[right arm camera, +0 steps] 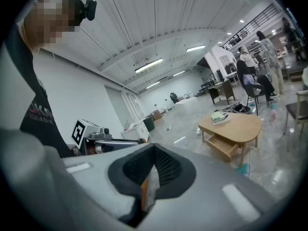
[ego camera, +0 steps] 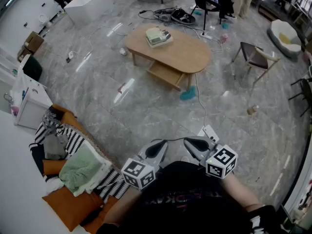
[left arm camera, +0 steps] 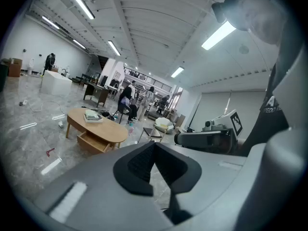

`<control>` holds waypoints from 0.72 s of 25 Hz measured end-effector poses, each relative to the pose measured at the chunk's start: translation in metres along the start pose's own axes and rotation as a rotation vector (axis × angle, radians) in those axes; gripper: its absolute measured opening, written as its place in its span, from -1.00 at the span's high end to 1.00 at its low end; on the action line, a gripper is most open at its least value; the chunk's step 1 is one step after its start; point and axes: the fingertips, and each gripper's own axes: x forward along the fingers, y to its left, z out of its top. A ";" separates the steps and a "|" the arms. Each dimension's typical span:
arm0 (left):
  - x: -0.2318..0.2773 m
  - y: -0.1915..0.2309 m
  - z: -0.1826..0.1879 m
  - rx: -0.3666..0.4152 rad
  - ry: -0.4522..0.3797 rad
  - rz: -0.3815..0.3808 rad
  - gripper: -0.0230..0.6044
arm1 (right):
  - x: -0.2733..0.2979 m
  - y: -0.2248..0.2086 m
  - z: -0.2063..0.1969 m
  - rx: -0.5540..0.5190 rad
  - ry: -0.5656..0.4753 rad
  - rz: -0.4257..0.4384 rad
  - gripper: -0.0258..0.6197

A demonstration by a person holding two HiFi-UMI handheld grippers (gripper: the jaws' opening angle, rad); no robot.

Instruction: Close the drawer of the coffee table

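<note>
A large hall with a grey marble floor (ego camera: 146,111) is being viewed from above. The drawer (ego camera: 165,74) is hanging open under the oval wooden counter (ego camera: 187,55), well ahead. The left tongs (ego camera: 157,147) and right tongs (ego camera: 194,145) are being held together, empty, close to the body. The approach is judged to be in hand; next, the counter is needing to be neared and the drawer front pushed. No writing is being shown legibly; the shirt print is blurred

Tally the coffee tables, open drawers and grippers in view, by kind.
Coffee table: 1
Open drawer: 1
Grippers: 2, left gripper and right gripper, both shut
Total: 4
</note>
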 end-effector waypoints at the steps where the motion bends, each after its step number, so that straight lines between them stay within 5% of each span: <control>1: 0.000 0.001 0.000 -0.001 0.000 -0.001 0.91 | 0.001 0.000 -0.001 -0.001 0.001 0.000 0.92; 18: 0.002 0.010 0.003 -0.005 -0.008 0.031 0.91 | -0.004 -0.004 0.005 -0.029 -0.048 -0.014 0.92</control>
